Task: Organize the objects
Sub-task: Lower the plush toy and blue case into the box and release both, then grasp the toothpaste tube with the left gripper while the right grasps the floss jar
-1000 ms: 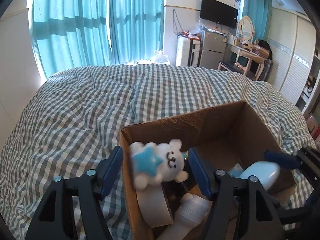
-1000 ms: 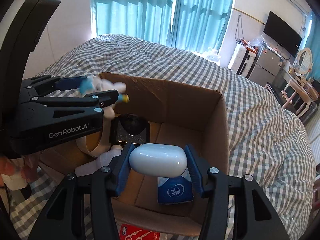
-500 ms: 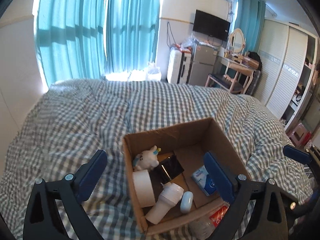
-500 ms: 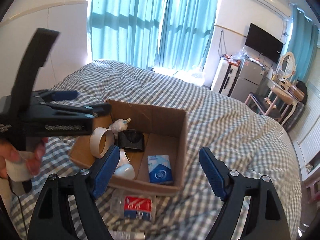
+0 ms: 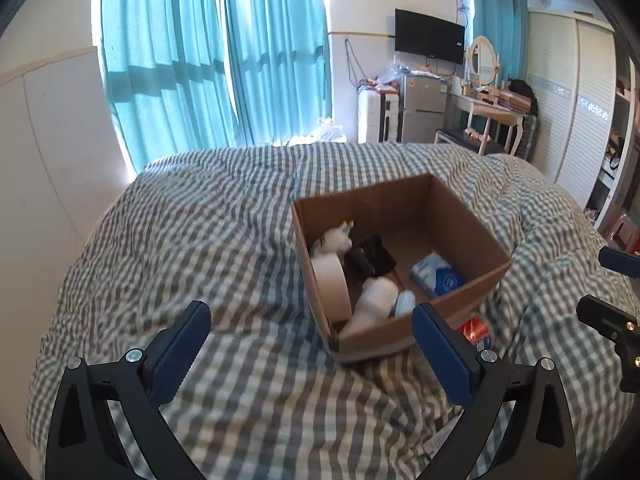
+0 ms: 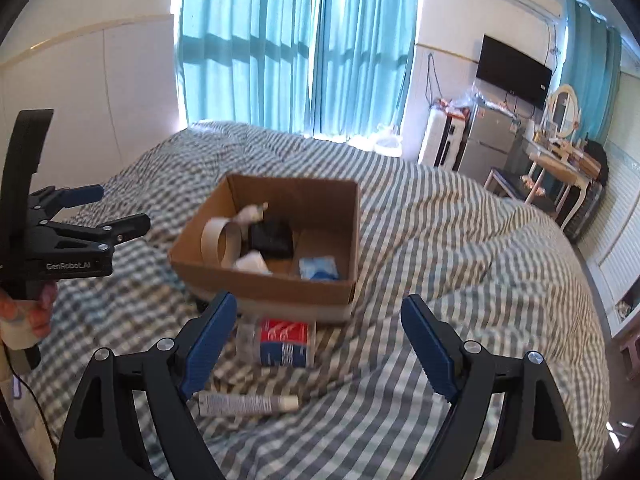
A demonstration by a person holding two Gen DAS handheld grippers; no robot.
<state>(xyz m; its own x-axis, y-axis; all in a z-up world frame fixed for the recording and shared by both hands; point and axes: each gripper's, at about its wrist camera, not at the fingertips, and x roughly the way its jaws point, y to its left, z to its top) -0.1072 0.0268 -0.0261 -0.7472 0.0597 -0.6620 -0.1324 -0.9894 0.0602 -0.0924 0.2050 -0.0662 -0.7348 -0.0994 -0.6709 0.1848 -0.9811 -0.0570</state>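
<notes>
On the checked bedspread (image 5: 224, 248), as seen by the left wrist camera, stands an open cardboard box (image 5: 452, 216). Left gripper (image 5: 310, 344): fingers spread wide with nothing between them, held above the bedspread on the near side of the box. Box contents, along the left wall: a white plush toy (image 5: 334, 239) at the far end and a roll of tape (image 5: 329, 280) standing on edge nearer the camera. Beside them lies a black object (image 5: 370, 258); nearer the front wall lie a white bottle (image 5: 374, 300) and a small pale oval case (image 5: 405, 303). A blue tissue pack (image 5: 437, 275) lies on the box floor toward the right. Outside the front corner a red-labelled item (image 5: 476, 330) rests on the bedspread, blurred. Parts of the right gripper (image 5: 614, 292) enter at the right edge.

Right wrist camera: right gripper (image 6: 316, 346), fingers wide apart and holding nothing, above the bedspread (image 6: 460, 248) in front of the box (image 6: 280, 284). Just before the box lies a clear bottle with a red label (image 6: 282, 342); nearer the camera lies a white tube (image 6: 248, 403). Inside the box the tape roll (image 6: 218, 242), black object (image 6: 272, 236) and tissue pack (image 6: 320, 268) are visible. The left gripper (image 6: 108, 210), likewise spread and holding nothing, appears at the left, held by a hand (image 6: 28, 312).
</notes>
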